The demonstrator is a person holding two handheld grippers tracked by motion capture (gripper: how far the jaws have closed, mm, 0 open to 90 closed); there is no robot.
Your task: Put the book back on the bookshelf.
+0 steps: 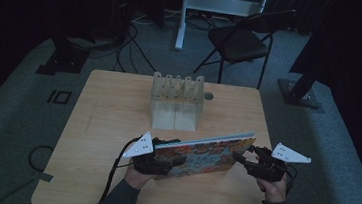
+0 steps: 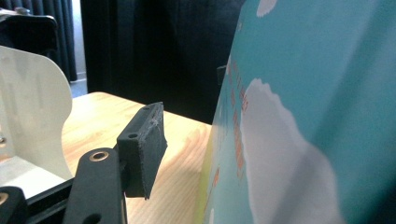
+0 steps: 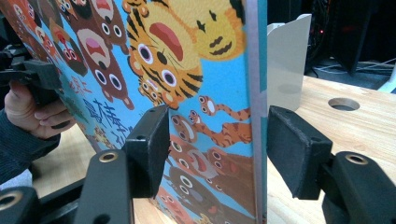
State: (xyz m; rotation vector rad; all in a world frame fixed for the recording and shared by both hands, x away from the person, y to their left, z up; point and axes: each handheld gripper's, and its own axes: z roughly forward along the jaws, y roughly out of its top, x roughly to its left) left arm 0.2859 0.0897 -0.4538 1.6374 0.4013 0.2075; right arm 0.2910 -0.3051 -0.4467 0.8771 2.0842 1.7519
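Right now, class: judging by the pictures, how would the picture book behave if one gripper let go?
The picture book looks thin yet stiff: its edge runs straight between the left gripper and right gripper. Standing on edge, it would probably tip flat. Its glossy cover may slip.

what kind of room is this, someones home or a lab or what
Most likely a lab or recording studio, not a home. A bare wooden table stands on grey carpet with dark curtains all around, cables trail over the floor between stand bases, and a folding chair sits behind.
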